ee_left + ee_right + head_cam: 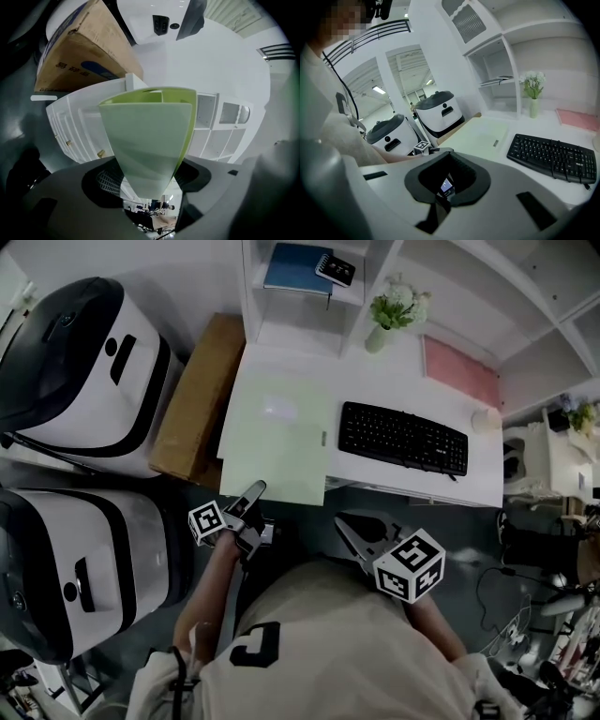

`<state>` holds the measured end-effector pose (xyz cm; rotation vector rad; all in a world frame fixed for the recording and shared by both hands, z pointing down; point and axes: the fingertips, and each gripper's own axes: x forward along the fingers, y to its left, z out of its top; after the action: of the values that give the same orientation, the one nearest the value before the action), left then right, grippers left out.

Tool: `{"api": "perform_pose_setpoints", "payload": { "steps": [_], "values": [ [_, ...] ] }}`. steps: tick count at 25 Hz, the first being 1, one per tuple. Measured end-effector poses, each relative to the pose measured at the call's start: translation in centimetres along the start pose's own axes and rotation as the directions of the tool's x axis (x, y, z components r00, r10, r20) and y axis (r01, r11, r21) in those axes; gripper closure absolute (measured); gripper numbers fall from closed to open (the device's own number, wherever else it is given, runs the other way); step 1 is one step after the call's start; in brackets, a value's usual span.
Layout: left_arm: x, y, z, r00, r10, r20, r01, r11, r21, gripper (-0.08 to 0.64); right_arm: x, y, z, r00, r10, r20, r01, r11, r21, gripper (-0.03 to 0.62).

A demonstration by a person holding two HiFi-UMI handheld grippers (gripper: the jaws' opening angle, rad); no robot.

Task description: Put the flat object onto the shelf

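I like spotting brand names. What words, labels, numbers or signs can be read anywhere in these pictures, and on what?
No text is clear enough to quote.
Cardboard box: dark print along its side, too blurred to read.
Keyboard: key legends and a small white mark, too small.
Green flat object: a small tag at its edge, too small.
Marker cube: black-and-white square patterns, no words.

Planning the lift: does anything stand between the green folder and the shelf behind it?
Nothing visible does. The green folder lies flat with bare desk between it and the shelf. The keyboard and plant stand off to the right; a blue book lies on the upper level.
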<state>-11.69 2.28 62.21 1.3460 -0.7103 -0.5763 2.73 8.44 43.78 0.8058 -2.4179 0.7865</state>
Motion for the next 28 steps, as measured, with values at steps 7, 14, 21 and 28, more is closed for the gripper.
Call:
{"api": "perform_pose_setpoints", "payload": {
  "steps": [7,14,21,28],
  "values": [
    [0.0,0.0,-0.1,0.999,-0.002,-0.04,0.001,1.0,-0.017,0.239,0.8,-0.1,0.6,1.0,-0.002,-0.005,0.001,1.0,-0.011,0.58],
    [0.1,-0.5,-0.4,0.998,0.003,-0.064,-0.005,0.999,-0.042,0.244,1.0,-0.4,0.5,1.0,0.004,-0.008,-0.004,1.0,0.005,0.58],
    [0.7,-1.8,-1.4,0.995,-0.016,-0.098,0.01,0.998,-0.06,0.25,0.5,-1.2,0.6,1.0,0.009,-0.006,-0.009,1.0,0.006,0.58],
    [1.3,-3.0,-2.5,0.994,-0.005,-0.106,0.002,1.0,-0.029,0.256,-0.6,-2.8,1.2,0.999,0.03,0.021,-0.03,1.0,-0.001,0.58]
  ]
}}
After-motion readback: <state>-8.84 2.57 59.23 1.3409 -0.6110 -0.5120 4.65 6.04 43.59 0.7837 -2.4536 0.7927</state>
